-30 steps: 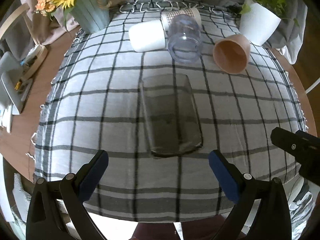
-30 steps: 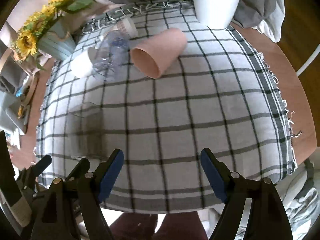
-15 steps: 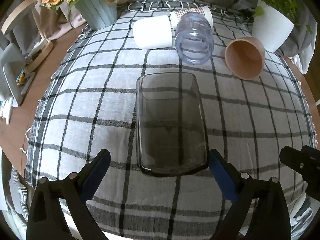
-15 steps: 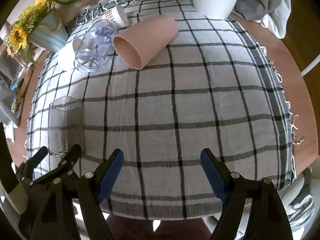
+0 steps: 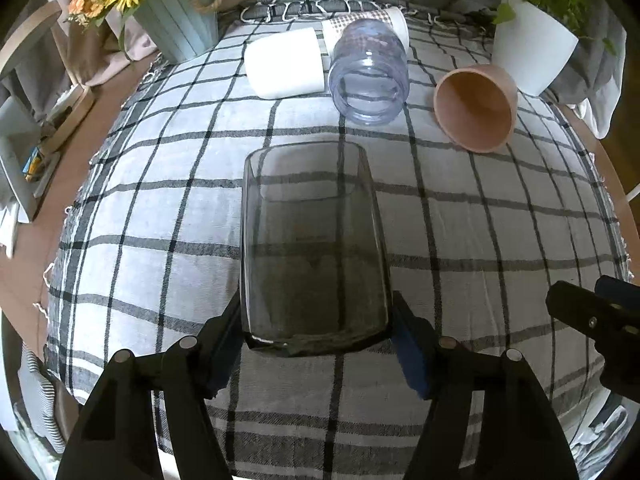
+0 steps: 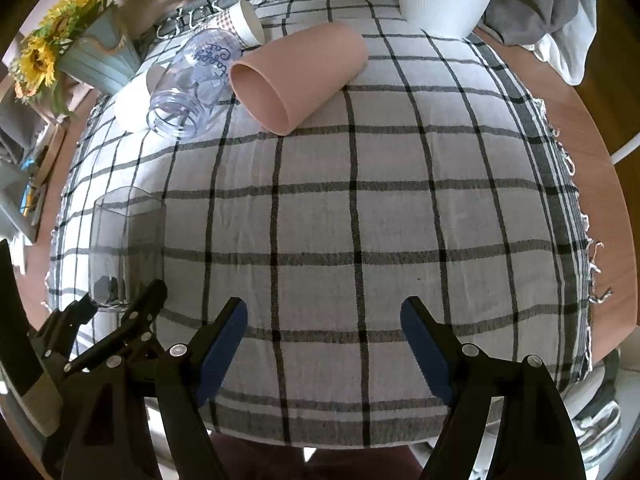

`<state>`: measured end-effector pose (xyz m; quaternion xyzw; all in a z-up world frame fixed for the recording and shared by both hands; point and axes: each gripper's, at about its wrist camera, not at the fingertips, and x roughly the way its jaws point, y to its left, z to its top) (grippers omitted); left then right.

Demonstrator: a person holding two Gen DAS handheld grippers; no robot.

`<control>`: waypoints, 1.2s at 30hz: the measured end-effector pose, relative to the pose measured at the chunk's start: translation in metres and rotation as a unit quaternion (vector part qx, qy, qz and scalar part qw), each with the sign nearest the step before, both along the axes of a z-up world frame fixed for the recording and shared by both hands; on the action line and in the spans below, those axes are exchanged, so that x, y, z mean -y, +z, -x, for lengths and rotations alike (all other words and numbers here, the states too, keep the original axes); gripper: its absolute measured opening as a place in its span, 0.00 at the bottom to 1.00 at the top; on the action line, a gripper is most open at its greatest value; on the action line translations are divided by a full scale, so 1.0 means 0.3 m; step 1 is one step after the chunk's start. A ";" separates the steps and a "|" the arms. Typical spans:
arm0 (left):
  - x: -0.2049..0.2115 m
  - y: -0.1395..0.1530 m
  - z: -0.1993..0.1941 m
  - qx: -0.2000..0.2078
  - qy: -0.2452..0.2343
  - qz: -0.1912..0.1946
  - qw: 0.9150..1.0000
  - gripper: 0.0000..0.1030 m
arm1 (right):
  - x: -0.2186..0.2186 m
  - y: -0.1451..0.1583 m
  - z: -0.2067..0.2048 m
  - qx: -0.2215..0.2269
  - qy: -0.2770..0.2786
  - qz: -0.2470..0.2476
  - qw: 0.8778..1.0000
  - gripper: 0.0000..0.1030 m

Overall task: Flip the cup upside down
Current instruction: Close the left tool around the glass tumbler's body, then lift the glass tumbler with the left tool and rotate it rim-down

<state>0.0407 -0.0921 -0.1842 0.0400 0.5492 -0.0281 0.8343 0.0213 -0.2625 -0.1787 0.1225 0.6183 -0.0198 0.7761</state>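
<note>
On the checked cloth [image 5: 160, 216], near-centre: smoky glass [image 5: 314, 248] stands upright, mouth up. Left gripper [image 5: 316, 340] straddles its base, blue pads [image 5: 412, 356] right at both side walls; can't tell if they clamp or just touch. Right gripper [image 6: 324, 344] hangs over bare cloth to the right of the glass, fingers wide apart, nothing between. Far side: white cup [image 5: 286, 62], clear jar [image 5: 370, 76], pink cup [image 5: 476, 106] all lie on their sides. White pot [image 5: 532, 56] far right, sunflower pot [image 5: 180, 20] far left.

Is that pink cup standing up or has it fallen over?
Fallen over. The pink cup lies on its side on the checked tablecloth, its round open mouth facing the camera in the left wrist view.
</note>
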 end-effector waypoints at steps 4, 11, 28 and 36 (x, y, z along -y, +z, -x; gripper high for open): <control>-0.009 0.035 -0.001 0.003 -0.001 0.005 1.000 0.65 | -0.007 0.025 -0.001 0.012 0.002 -0.002 1.000 0.77; -0.023 0.095 -0.052 0.021 -0.006 0.010 1.000 0.64 | -0.011 0.077 -0.020 0.035 -0.005 -0.020 0.999 0.77; -0.015 0.140 -0.223 0.049 -0.013 0.022 0.998 0.64 | 0.011 0.132 -0.097 0.072 -0.032 -0.021 0.997 0.77; -0.015 0.134 -0.262 0.047 -0.013 0.026 0.998 0.64 | 0.013 0.130 -0.120 0.071 -0.041 -0.022 0.996 0.77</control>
